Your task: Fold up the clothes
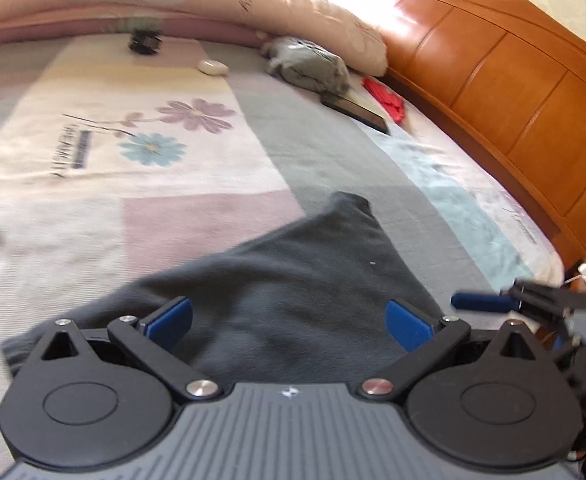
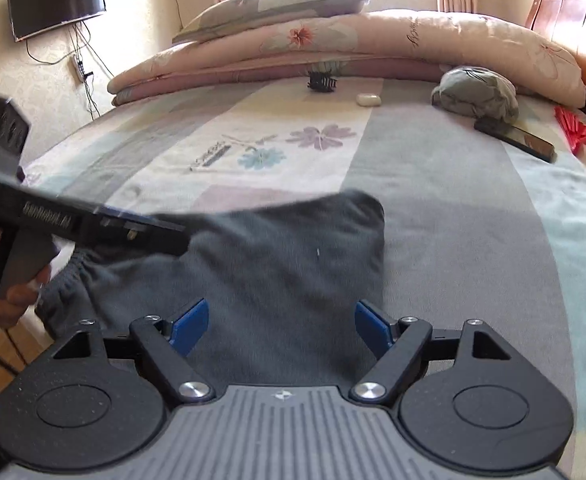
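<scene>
**Hovering over dark trousers on the bed**

Standing at the near edge of the bed, I see both tools poised low above a dark grey garment [image 2: 253, 272], their blue pads spread wide with nothing between them. The left gripper [image 1: 289, 322] hangs over the cloth's near part; the right gripper [image 2: 281, 324] does likewise, just beside it. In the right wrist view a hand [image 2: 13, 292] holds the left tool's handle at the garment's left side, by its gathered elastic waistband [image 2: 69, 280]. The garment lies on the striped bedsheet [image 1: 325, 136], at the near side of the bed, one rounded end pointing toward the middle.

Farther on, printed flowers [image 2: 289, 144] show on the sheet's pale panel. Beyond those lie a small white case [image 2: 368, 99] and a black clip-like object [image 2: 323, 81], well apart from the garment. To the right sit a crumpled grey-green bundle [image 2: 477, 94], a dark flat device [image 2: 521, 140] touching it, and something red [image 2: 577, 130] near the wooden headboard [image 1: 505, 60]. A folded floral quilt [image 2: 373, 48] spans the far edge with a pillow [image 2: 277, 4] on top. A television [image 2: 55, 0] hangs on the left wall.
</scene>
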Motion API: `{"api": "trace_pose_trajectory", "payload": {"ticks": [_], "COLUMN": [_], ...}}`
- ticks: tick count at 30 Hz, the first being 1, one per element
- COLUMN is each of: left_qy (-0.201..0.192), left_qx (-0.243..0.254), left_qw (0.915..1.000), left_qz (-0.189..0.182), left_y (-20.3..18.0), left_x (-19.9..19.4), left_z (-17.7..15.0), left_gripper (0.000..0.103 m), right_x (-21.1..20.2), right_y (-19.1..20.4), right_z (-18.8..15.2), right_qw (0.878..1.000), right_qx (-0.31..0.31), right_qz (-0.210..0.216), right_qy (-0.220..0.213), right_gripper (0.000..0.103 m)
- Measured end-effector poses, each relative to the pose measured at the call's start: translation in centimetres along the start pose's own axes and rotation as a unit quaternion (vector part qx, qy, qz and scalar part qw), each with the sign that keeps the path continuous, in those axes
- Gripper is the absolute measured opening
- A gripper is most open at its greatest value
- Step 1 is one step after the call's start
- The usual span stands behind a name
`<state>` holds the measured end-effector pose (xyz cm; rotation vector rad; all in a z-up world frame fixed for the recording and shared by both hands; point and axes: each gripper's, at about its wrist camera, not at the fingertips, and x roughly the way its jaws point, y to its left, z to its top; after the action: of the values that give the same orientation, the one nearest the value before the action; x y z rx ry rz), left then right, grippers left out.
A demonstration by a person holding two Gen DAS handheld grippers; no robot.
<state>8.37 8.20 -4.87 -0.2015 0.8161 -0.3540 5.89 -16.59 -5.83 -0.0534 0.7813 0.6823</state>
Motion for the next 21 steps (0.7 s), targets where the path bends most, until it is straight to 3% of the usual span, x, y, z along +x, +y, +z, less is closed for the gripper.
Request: {"api": "trace_pose_trajectory", "payload": {"ticks": [7,12,16,21], "left_qy": [0.022,0.018,0.011,0.020], "left_qx": [-0.031,-0.017,0.000,-0.012], "left_qw": [0.9988,0.9991,0.9990,0.9982], "left_qz": [0.029,0.035,0.044,0.056], "left_y": [3.0,2.8,2.0,2.7], "left_x": [-0.1,-0.6,-1.9,-3.0], "left_z": [-1.4,-1.4,-1.4,-2.5], "left_gripper": [0.102,0.102,0.102,0.102], "right_x": [3.2,1.7,1.0,4.1], "right_y": [-1.0,-1.6,-1.4,-1.3], "right_z": [1.8,2.3,4.4,7.0], "right_qw": [0.999,0.999,0.999,0.999], "right_qx": [0.022,0.038,0.010,-0.010], "right_qz": [0.027,0.022,0.024,0.043], "right_qy": [0.016,-0.002,-0.032,-0.028], "right_gripper": [0.084,0.084,0.084,0.084]}}
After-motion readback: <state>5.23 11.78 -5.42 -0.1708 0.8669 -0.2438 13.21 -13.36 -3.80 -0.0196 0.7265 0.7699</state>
